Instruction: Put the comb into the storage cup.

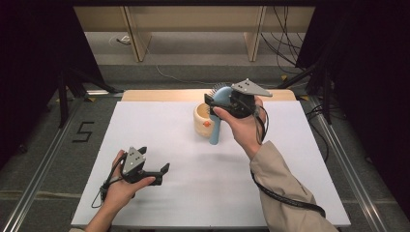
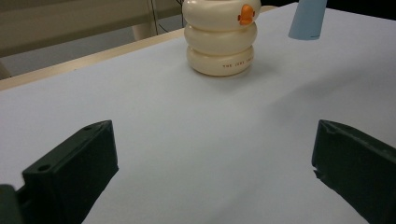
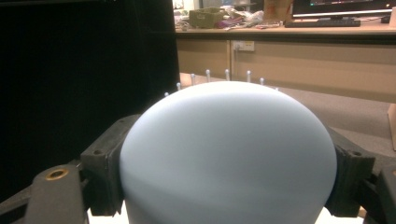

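A light-blue hairbrush (image 1: 216,116) is held up by its round head in my right gripper (image 1: 223,100), handle hanging down beside a cream ringed cup (image 1: 202,122). In the right gripper view the brush's smooth back (image 3: 229,154) sits between both jaws, bristle tips showing over its top edge. The cup (image 2: 220,37) has three stacked rings and an orange mark; the brush handle tip (image 2: 308,19) hangs to its right, above the table. My left gripper (image 1: 157,173) rests low on the white table (image 1: 193,193) at the near left, jaws wide apart with nothing between them.
The white table surface (image 2: 196,140) ends in a wooden strip at the back (image 1: 159,95). Behind it are wooden desk legs (image 1: 138,43) and cables on the floor (image 1: 285,48). Dark curtains and stands flank both sides.
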A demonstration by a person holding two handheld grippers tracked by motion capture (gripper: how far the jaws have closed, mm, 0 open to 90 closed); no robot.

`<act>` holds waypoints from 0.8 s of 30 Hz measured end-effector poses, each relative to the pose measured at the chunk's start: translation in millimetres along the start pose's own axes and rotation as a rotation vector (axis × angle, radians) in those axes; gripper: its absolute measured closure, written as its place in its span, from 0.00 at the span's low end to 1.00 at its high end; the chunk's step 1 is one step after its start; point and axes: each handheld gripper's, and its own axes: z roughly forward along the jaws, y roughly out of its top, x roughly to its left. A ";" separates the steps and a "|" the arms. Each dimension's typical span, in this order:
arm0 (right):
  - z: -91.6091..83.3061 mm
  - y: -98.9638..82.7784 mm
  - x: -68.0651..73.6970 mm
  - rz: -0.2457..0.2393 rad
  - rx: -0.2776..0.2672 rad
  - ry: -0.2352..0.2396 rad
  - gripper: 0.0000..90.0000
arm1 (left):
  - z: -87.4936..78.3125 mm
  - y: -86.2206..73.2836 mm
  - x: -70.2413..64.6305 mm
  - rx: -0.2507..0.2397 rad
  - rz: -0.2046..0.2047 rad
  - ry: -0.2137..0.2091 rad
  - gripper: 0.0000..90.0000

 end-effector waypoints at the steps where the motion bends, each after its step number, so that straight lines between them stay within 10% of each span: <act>1: 0.1 0.2 -0.4 0.002 -0.003 -0.002 0.23 | 0.1 -0.1 -0.2 0.000 -0.001 0.001 0.00; 24: 0.3 10.5 -3.8 -0.003 -0.045 -0.021 0.23 | 1.1 -0.8 0.0 0.004 -0.007 0.004 0.00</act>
